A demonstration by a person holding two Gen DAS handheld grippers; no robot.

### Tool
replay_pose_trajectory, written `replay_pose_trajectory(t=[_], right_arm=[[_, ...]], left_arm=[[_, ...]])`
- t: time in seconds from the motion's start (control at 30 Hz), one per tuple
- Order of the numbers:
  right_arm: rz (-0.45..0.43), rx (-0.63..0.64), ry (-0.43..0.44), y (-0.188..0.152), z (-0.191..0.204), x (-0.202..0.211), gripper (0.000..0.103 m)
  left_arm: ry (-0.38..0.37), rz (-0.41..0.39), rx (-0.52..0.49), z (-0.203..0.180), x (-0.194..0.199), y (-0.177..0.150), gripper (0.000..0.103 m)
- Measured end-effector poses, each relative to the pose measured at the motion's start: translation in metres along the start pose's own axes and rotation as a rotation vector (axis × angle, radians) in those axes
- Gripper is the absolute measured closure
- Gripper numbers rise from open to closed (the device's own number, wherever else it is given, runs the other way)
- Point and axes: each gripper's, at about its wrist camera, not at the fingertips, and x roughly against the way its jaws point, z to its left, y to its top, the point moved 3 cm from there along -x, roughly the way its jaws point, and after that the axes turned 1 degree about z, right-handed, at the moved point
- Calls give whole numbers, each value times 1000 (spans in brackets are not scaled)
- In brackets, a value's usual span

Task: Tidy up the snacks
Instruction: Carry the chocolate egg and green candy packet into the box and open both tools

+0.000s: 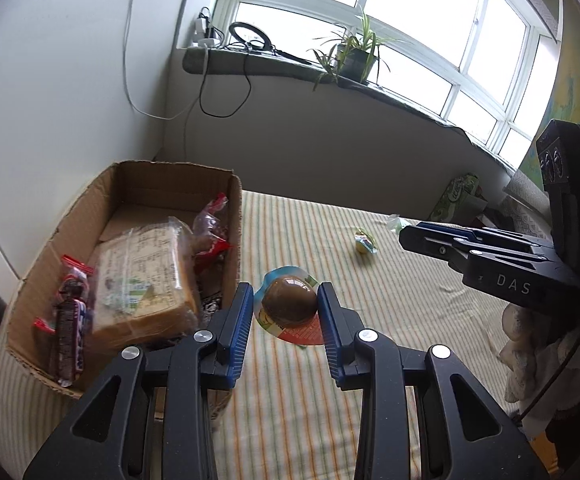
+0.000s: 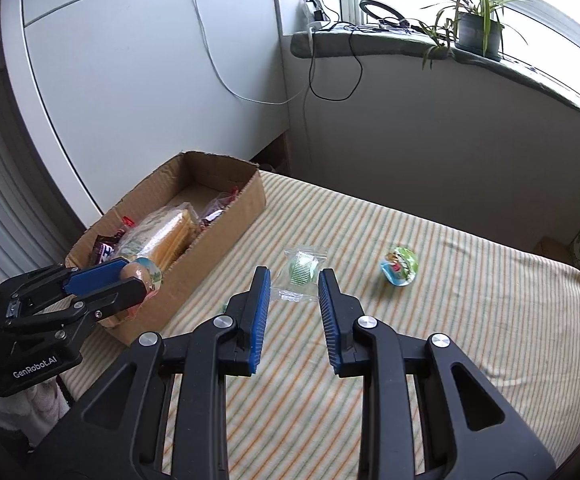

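Note:
My left gripper (image 1: 285,308) is shut on a packaged brown egg snack (image 1: 289,302) and holds it above the striped cloth, just right of the cardboard box (image 1: 234,240); the right wrist view shows this hold (image 2: 140,276) by the box's near wall. The box (image 2: 226,236) holds a bread pack (image 1: 146,280), a dark chocolate bar (image 1: 70,320) and a red-wrapped snack (image 1: 212,232). My right gripper (image 2: 294,304) is open and empty, hovering just short of a clear green-white packet (image 2: 300,272). A small green-blue snack (image 2: 399,266) lies to the right.
The striped cloth (image 2: 450,340) covers the table, which meets a white wall and cabinet at the back. A windowsill carries a potted plant (image 2: 478,32) and cables. A green bag (image 1: 456,196) stands at the far right edge.

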Motion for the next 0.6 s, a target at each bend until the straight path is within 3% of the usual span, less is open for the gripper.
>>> replay_pose_trajectory(t=[0.6], right_arm=[[31, 124, 148, 3, 113, -24, 77]], left_arm=[[102, -41, 102, 83, 30, -4, 72]])
